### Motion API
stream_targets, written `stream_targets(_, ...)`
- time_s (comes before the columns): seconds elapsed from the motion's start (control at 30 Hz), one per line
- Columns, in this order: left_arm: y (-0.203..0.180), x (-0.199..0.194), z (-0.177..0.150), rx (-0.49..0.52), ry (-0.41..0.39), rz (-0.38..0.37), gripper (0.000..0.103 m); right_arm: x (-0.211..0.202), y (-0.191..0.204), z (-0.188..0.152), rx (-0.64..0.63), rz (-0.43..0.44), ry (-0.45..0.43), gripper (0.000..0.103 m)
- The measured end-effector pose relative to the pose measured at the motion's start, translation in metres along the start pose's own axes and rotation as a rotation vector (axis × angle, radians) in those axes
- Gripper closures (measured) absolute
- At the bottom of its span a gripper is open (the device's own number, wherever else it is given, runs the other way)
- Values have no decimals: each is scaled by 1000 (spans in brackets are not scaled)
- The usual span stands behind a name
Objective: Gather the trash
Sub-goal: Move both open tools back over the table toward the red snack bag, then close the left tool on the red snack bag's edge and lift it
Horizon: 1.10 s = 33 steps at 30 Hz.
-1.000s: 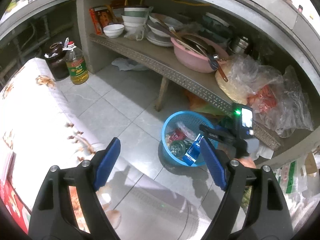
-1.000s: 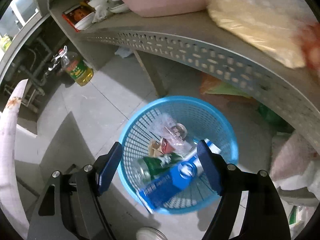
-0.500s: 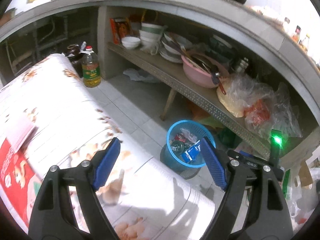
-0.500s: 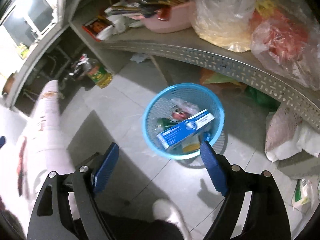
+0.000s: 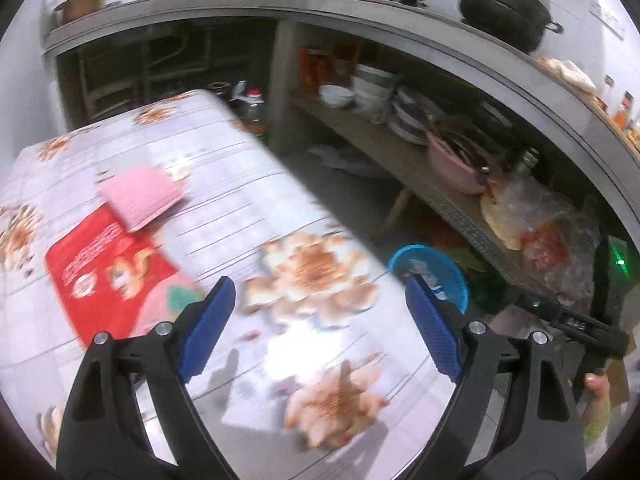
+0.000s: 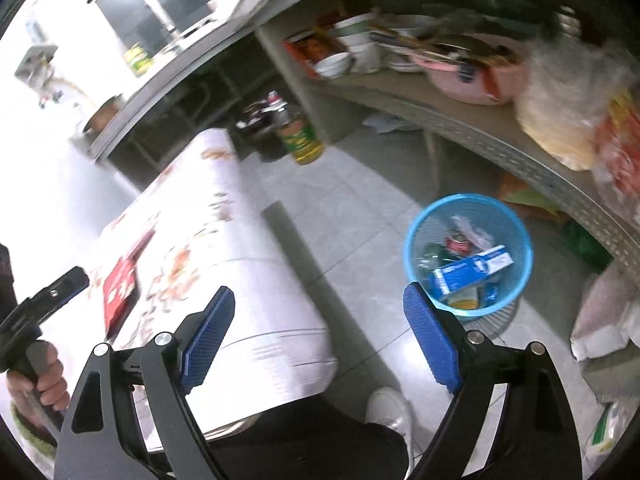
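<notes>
A blue mesh trash basket (image 6: 520, 236) stands on the tiled floor under a shelf; it holds a blue carton (image 6: 472, 270), a can and wrappers. It also shows in the left wrist view (image 5: 452, 268), partly behind the table edge. My right gripper (image 6: 316, 340) is open and empty, high above the floor, left of the basket. My left gripper (image 5: 320, 328) is open and empty above the flowered tablecloth (image 5: 240, 208). A red packet (image 5: 104, 268) and a pink paper (image 5: 142, 196) lie on the table.
A low shelf (image 6: 460, 120) carries bowls, plates, a pink basin (image 5: 452, 160) and plastic bags (image 5: 536, 220). An oil bottle (image 6: 302, 140) stands on the floor by the table corner. A black pot (image 5: 504, 4) sits on the counter above. My shoe (image 6: 388, 408) is below.
Both grippers have risen and pulled back from the basket toward the table. The blue carton now lies in the basket. The left view now looks over the tabletop.
</notes>
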State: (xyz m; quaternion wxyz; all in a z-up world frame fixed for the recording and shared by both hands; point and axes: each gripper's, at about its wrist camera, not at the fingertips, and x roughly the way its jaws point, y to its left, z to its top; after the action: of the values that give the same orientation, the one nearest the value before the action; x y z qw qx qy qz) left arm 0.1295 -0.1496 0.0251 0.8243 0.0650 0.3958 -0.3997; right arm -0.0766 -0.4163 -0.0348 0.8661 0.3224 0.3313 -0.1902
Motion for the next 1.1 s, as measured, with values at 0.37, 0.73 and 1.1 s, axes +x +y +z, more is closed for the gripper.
stream_targets(0.37,62,-20,-25,-122,-2,118,20,5,50,-15,-114,39,65,19)
stream_targets(0.73,111,-23,-39,-250,-19,224,20,20,88,-24,-194,77,118,19)
stream_targets(1.1,172,-19,-57,-426,0,262,20,53,165,10,-280,283,161,19)
